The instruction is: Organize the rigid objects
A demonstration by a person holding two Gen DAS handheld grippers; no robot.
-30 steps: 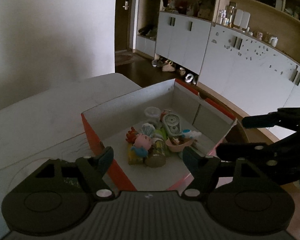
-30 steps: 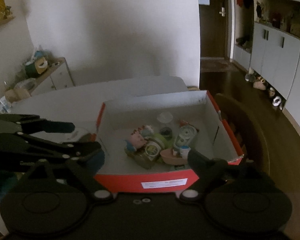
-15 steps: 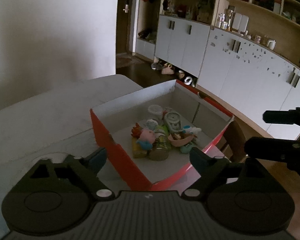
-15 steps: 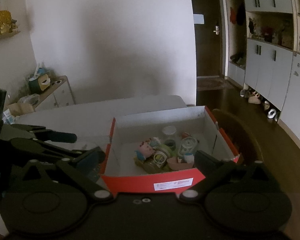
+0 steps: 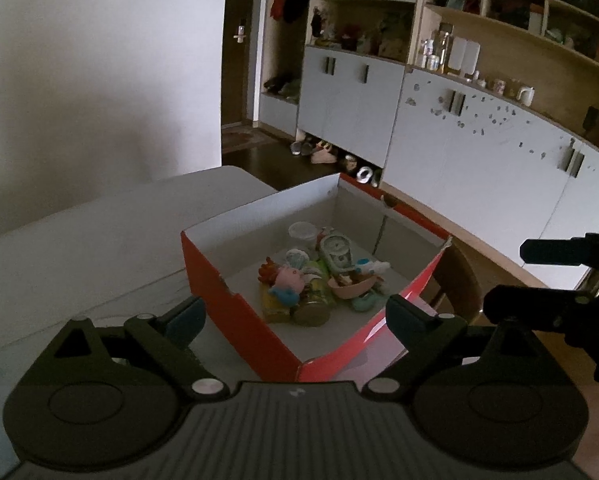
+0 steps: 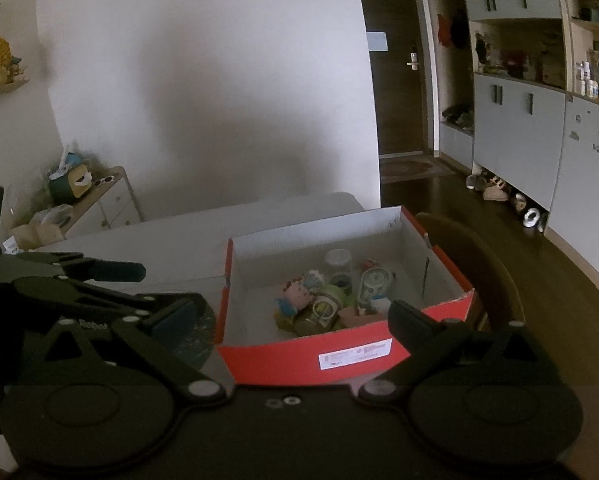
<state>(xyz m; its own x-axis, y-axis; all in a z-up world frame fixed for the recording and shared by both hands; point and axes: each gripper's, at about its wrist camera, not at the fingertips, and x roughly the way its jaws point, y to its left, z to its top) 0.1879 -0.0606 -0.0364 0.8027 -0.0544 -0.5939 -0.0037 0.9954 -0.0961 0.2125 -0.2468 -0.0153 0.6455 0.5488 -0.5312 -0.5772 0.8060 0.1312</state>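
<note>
- Left gripper point(image 5: 295, 316): jaws spread wide, holding nothing, above the table point(image 5: 79, 240).
- Right gripper point(image 6: 295, 316): jaws spread wide, holding nothing.
- Red box point(image 6: 351, 356) on the table holds piled toys point(image 5: 323, 280); dim light blurs them.

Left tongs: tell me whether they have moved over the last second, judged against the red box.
Yes. The left tongs have pulled back from the red box, which sits farther ahead now.
</note>
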